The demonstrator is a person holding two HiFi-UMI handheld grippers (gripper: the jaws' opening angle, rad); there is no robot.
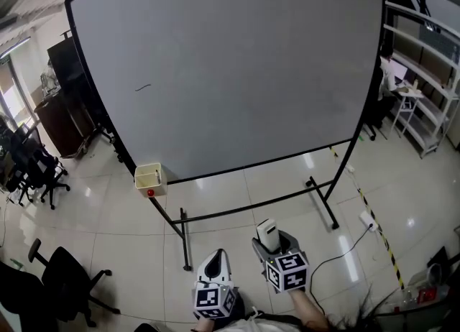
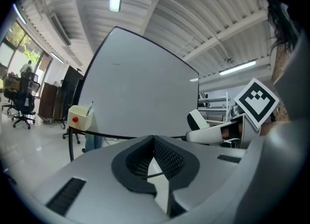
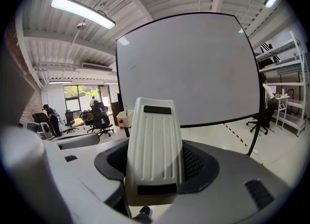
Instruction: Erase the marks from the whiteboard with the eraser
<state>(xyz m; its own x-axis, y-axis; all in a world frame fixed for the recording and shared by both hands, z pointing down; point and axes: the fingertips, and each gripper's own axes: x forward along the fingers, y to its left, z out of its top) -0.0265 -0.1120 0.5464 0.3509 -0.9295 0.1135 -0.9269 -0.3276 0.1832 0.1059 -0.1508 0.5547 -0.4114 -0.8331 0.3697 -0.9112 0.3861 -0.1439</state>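
A large whiteboard [image 1: 230,65] on a black wheeled stand fills the head view, with one short dark mark [image 1: 143,88] at its left. My right gripper [image 1: 269,241] is shut on a white eraser [image 3: 154,148], which stands up between its jaws well short of the board. The eraser [image 1: 267,233] points toward the board's lower edge. My left gripper [image 1: 216,266] sits beside it, low in the view, jaws shut on nothing. In the left gripper view the board [image 2: 135,97] stands ahead and the right gripper [image 2: 218,128] shows at the right.
A small cream box [image 1: 149,178] with a red button and a pen hangs at the board's lower left corner. Black office chairs [image 1: 43,172] stand at the left, white shelving [image 1: 424,93] at the right. A cable and striped floor tape [image 1: 374,223] run right of the stand.
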